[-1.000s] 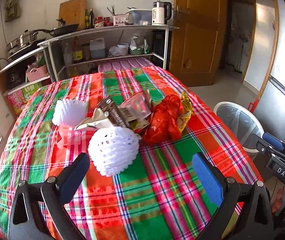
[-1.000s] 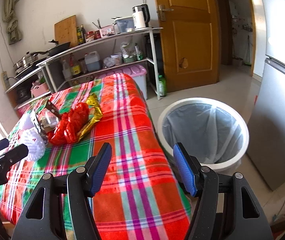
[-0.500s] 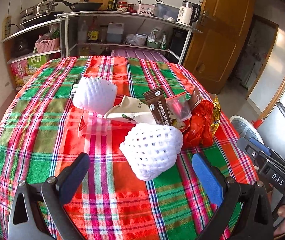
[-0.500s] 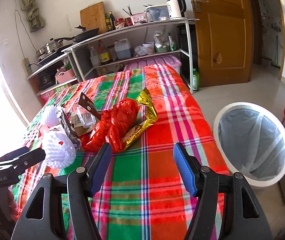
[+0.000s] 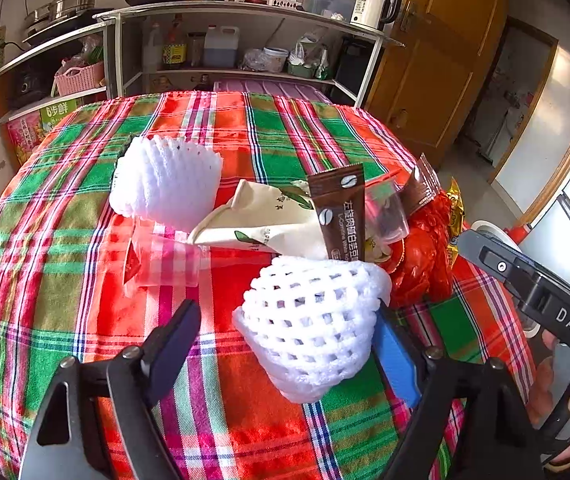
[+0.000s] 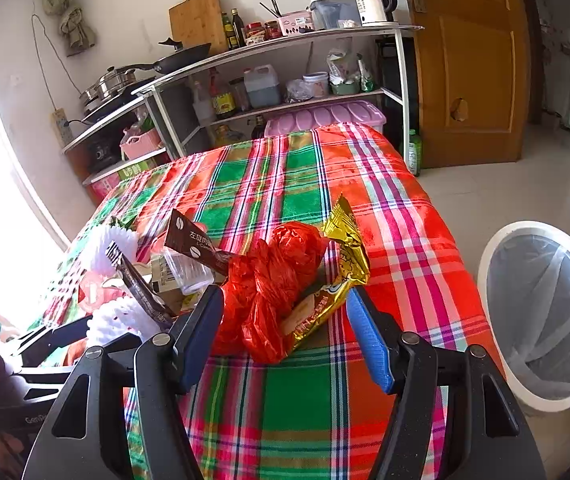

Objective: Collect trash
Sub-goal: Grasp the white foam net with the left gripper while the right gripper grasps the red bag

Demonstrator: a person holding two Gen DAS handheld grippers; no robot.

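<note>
On my left wrist cam, the left gripper [image 5: 285, 348] is closing around the near white foam net [image 5: 313, 326]; the blue pad touches it, the other is still clear. Rest of the wrappers sit just behind on the plaid tablecloth [image 5: 65, 280].

Right cam: right gripper [image 6: 285, 336] wide open, holding nothing, with the red plastic bag [image 6: 273, 280] and gold wrapper [image 6: 333, 276] between its fingers. White bin [image 6: 541, 316] is on the floor, right of the table.

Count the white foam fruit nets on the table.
2. One foam net lies between the left hand-held gripper's closing jaws; the other foam net sits farther back, left of the wrapper pile. More may be hidden underneath.
</note>
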